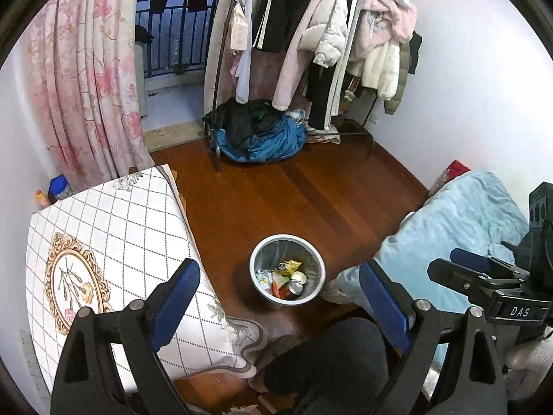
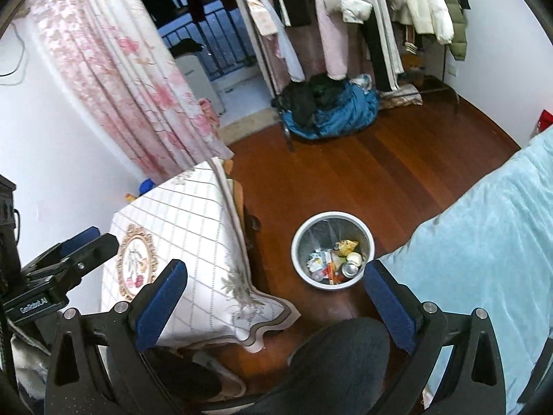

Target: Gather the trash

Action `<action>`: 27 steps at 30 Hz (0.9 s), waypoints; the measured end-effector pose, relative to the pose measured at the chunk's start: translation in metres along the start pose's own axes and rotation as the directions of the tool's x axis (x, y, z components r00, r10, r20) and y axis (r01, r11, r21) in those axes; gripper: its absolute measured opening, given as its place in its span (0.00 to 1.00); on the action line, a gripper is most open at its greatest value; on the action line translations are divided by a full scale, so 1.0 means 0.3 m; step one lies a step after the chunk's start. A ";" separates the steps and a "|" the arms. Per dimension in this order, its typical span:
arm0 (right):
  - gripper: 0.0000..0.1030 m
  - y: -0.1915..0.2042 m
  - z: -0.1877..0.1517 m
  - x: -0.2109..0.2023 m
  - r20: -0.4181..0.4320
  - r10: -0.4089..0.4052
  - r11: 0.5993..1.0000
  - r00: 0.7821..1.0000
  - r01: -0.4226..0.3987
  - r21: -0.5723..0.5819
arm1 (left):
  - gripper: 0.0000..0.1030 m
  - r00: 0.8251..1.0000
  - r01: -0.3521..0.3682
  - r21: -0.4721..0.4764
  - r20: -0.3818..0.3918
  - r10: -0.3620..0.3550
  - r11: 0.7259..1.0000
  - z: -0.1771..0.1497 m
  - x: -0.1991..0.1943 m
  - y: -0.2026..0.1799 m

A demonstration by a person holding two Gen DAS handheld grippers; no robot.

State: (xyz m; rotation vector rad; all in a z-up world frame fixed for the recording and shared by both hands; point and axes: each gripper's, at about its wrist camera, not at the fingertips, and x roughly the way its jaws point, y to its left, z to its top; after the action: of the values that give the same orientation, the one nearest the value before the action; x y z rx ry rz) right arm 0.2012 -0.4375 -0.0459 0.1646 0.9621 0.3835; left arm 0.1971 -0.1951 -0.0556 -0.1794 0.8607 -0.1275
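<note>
Both the left gripper (image 1: 280, 306) and right gripper (image 2: 276, 297) hang wide open and empty — trash already fills the bin (image 1: 287, 268) just ahead below them, so collecting looks nearly done.

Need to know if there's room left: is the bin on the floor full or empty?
Partly filled: wrappers and a can cover the bottom of the bin, walls bare above.

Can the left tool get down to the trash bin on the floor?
Probably yes. The left tool is open and holds nothing, and the trash bin stands on bare floor between the table and the bed, with nothing over its open top.
</note>
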 end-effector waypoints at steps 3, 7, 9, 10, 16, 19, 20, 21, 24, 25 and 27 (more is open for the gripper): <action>1.00 0.032 -0.007 -0.052 0.016 0.018 1.000 1.000 -0.018 -0.014 | 0.92 1.000 0.017 -0.003 0.007 -0.017 1.000 -0.009 -0.047 0.001; 1.00 0.067 -0.022 -0.103 0.027 0.036 0.999 0.999 -0.035 -0.031 | 0.92 0.999 0.036 -0.005 0.018 -0.036 0.999 -0.020 -0.097 0.007; 1.00 0.083 -0.022 -0.120 0.027 0.046 0.998 0.999 -0.045 -0.036 | 0.92 0.999 0.043 -0.004 0.024 -0.043 0.999 -0.020 -0.118 0.007; 1.00 0.089 -0.020 -0.129 0.027 0.050 0.998 0.998 -0.049 -0.038 | 0.92 0.999 0.047 -0.003 0.027 -0.047 0.999 -0.022 -0.128 0.006; 1.00 0.111 -0.011 -0.172 0.040 0.065 0.997 0.997 -0.063 -0.054 | 0.91 0.997 0.059 -0.002 0.047 -0.059 0.998 -0.020 -0.175 0.020; 1.00 0.118 -0.012 -0.188 0.044 0.071 0.996 0.997 -0.069 -0.056 | 0.92 0.997 0.062 0.002 0.056 -0.062 0.998 -0.023 -0.193 0.025; 1.00 0.120 -0.012 -0.191 0.044 0.072 0.996 0.996 -0.069 -0.058 | 0.92 0.996 0.063 0.003 0.058 -0.063 0.998 -0.025 -0.198 0.024; 1.00 0.121 -0.013 -0.193 0.043 0.072 0.996 0.996 -0.070 -0.059 | 0.92 0.996 0.062 0.003 0.059 -0.063 0.998 -0.026 -0.199 0.022; 1.00 0.123 -0.014 -0.194 0.040 0.073 0.996 0.997 -0.070 -0.060 | 0.92 0.996 0.065 0.003 0.058 -0.065 0.998 -0.027 -0.199 0.022; 1.00 0.123 -0.016 -0.196 0.040 0.074 0.996 0.996 -0.071 -0.060 | 0.92 0.996 0.068 0.004 0.058 -0.068 0.998 -0.027 -0.201 0.020; 1.00 0.128 -0.019 -0.198 0.038 0.073 0.996 0.997 -0.070 -0.063 | 0.92 0.996 0.070 0.005 0.058 -0.070 0.998 -0.029 -0.201 0.020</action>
State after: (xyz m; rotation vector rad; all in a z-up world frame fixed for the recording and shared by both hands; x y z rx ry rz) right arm 0.1567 -0.4255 0.0081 0.1501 0.9054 0.4739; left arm 0.1517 -0.1792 -0.0178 -0.2101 0.7968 -0.1882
